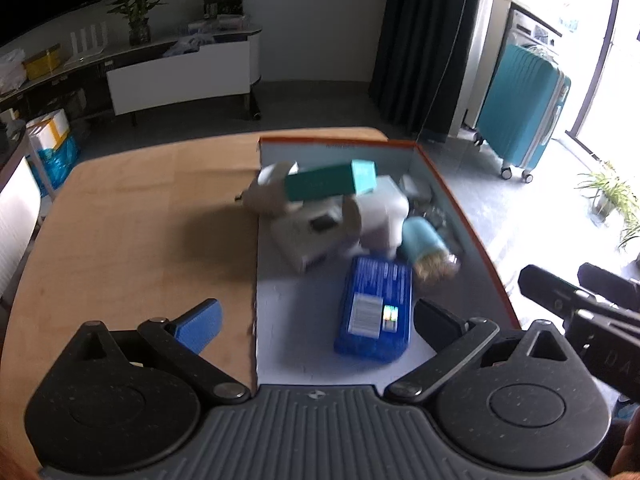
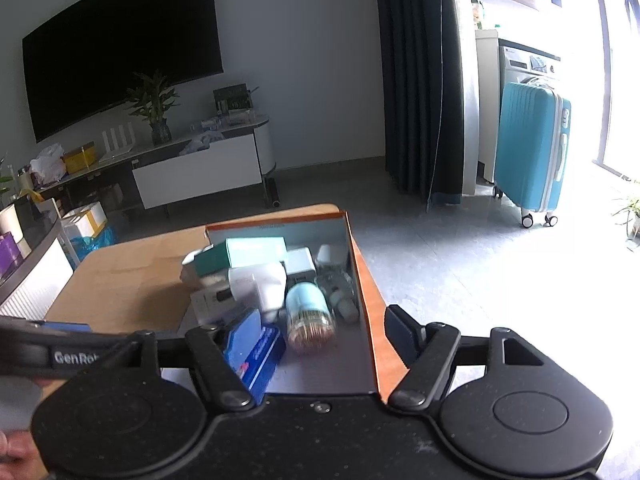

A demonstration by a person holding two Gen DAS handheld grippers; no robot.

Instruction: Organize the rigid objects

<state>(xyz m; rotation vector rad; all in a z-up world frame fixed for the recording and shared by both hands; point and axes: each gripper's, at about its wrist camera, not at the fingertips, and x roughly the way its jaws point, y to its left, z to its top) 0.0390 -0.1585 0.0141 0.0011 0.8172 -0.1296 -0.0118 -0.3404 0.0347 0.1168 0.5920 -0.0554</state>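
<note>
An orange-rimmed cardboard box stands on a wooden table. In it lie a teal carton, white boxes, a blue packet and a clear jar with a light-blue lid. My left gripper is open and empty, above the box's near end, over the blue packet. My right gripper is open and empty, above the same box; the blue packet and the jar lie between its fingers in view. The teal carton tops the pile.
The table's bare wood lies left of the box. The right gripper's body shows at the right edge of the left wrist view. A teal suitcase stands on the floor at right. A TV stand runs along the far wall.
</note>
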